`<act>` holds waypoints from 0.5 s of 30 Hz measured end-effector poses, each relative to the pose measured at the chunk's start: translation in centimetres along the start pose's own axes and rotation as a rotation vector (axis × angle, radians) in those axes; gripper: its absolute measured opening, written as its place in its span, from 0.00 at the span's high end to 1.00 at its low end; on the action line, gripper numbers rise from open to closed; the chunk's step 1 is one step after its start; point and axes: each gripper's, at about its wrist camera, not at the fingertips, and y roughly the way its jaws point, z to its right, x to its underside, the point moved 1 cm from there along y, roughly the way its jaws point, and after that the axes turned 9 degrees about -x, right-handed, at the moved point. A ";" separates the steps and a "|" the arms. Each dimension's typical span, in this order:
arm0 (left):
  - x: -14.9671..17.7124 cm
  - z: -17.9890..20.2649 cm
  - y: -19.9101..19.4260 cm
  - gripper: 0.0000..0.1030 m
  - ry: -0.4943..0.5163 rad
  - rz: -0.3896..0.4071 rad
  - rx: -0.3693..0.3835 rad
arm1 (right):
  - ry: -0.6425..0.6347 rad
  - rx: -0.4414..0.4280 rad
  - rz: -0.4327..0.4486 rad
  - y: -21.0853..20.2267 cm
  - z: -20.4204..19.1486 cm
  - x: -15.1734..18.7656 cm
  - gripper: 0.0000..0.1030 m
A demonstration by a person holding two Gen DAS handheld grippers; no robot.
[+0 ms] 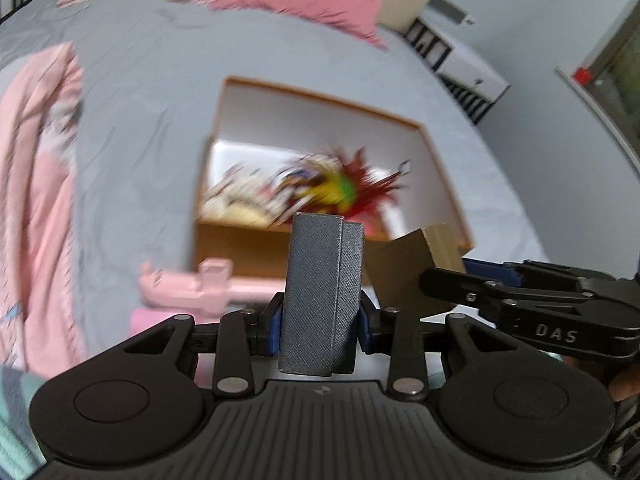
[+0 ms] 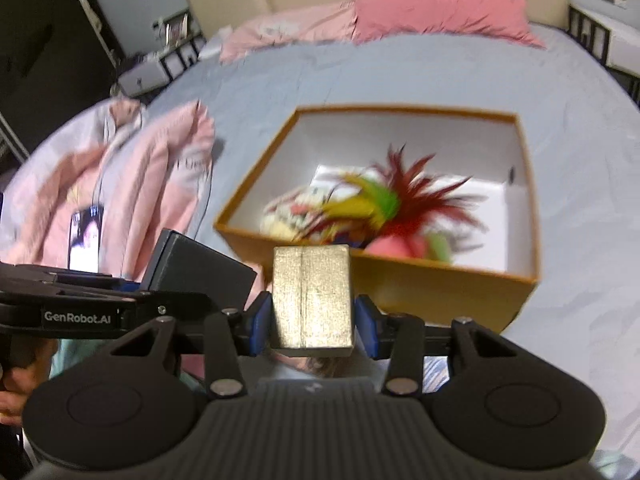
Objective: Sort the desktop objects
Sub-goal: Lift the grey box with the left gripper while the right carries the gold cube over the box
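Observation:
My left gripper [image 1: 320, 320] is shut on a grey textured box [image 1: 320, 292], held upright above the bed, just short of the orange cardboard box [image 1: 240, 256]. My right gripper [image 2: 312, 320] is shut on a gold box [image 2: 312, 296], held near the front wall of the orange box [image 2: 440, 292]. The gold box [image 1: 412, 272] and right gripper also show at the right of the left wrist view. The grey box [image 2: 200, 268] shows at the left of the right wrist view. Inside the orange box lie a feather toy [image 2: 400, 204] and other colourful items.
The orange box sits on a grey bedsheet [image 1: 152, 112]. A pink garment [image 2: 132, 176] with a phone [image 2: 84, 240] on it lies to the left. A pink plastic object [image 1: 192, 288] lies in front of the box. Pink pillows [image 2: 436, 8] lie at the headboard.

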 end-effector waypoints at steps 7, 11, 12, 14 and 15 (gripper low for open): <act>-4.1 3.5 -0.4 0.62 0.040 0.074 0.084 | 0.031 0.048 0.100 -3.2 2.5 -2.1 0.55; -6.9 5.0 0.0 0.62 0.041 0.126 0.103 | 0.058 0.098 0.138 -4.2 4.5 -3.4 0.54; -7.5 5.2 0.5 0.62 0.035 0.123 0.109 | 0.068 0.109 0.143 -4.4 5.1 -3.7 0.54; -8.6 5.7 2.2 0.62 0.019 0.099 0.134 | 0.093 0.115 0.147 -4.3 6.2 -4.2 0.54; -8.8 6.0 3.0 0.62 0.015 0.084 0.140 | 0.106 0.112 0.146 -4.1 6.8 -4.4 0.54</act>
